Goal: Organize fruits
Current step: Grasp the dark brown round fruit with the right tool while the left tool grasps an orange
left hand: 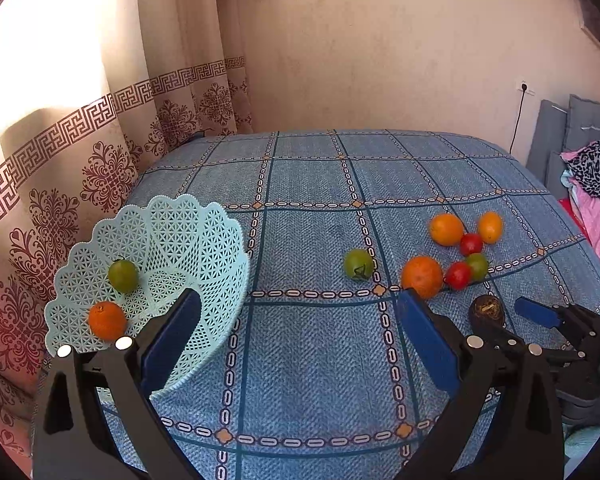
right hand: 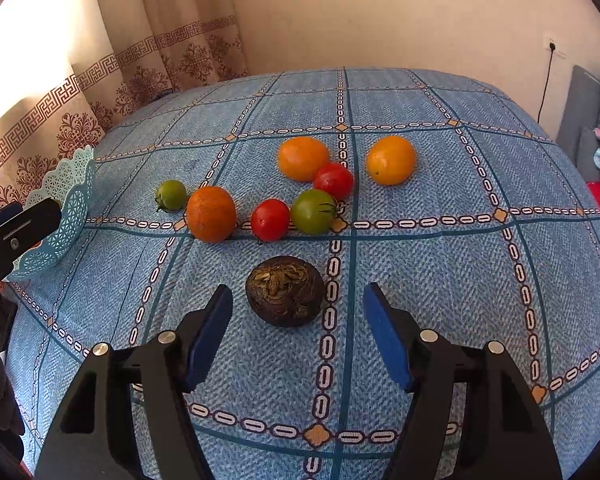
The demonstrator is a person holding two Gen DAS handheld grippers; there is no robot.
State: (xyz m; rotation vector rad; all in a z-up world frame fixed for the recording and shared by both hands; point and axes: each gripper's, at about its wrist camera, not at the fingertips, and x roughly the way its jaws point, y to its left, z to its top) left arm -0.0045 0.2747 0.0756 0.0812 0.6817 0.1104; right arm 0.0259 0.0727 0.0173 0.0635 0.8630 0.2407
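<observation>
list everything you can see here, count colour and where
basket: 1, pale blue lattice, left edge of table
fruit in basket: 1 green tomato, 1 orange
oranges on cloth: 3, orange, centre cluster
red tomatoes: 2, in cluster
green tomatoes on cloth: 2
dark round fruit: 1, brown-black, nearest, just ahead of right gripper
tablecloth: 1, blue checked
curtain: beige patterned, left
left gripper: open, one finger over basket
right gripper: open
</observation>
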